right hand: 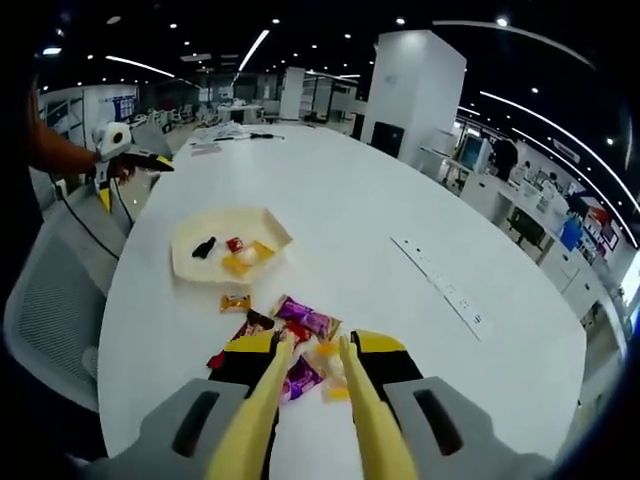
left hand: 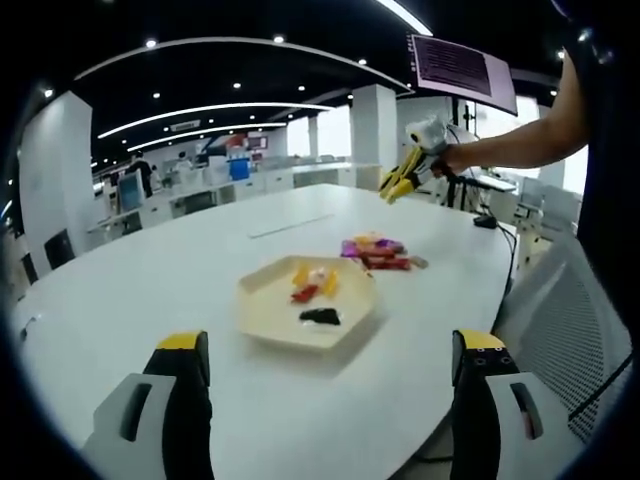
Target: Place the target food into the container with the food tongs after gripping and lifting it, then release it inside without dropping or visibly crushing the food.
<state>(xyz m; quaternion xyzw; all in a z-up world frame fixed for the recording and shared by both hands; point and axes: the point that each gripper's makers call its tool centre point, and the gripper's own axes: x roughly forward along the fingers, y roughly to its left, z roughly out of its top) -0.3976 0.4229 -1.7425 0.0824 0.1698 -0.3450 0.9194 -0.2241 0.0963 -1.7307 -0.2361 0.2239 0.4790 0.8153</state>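
A cream hexagonal plate (left hand: pixel 268 318) (right hand: pixel 195 262) sits on the white table (left hand: pixel 140 290) and holds black, red and yellow food pieces. Just beyond it lies a pile of wrapped candies (left hand: pixel 378 252) (right hand: pixel 305 320). My left gripper (left hand: pixel 332 342) is open and empty, hovering short of the plate. A hand holds my right gripper (left hand: pixel 415 148) high above the table's far right edge. My right gripper (right hand: pixel 315 352) is shut on yellow food tongs (right hand: pixel 262 400) (left hand: pixel 398 185). The tong tips are apart, above the near candies. The left gripper (right hand: pixel 115 145) appears at the upper left.
Mesh office chairs (left hand: pixel 570 330) (right hand: pixel 45 300) stand at the table's edge beside the person. A long cable slot (right hand: pixel 450 285) (left hand: pixel 290 225) runs down the table's middle. A small black object (left hand: pixel 485 222) lies near the far right edge. A screen (left hand: pixel 460 65) hangs overhead.
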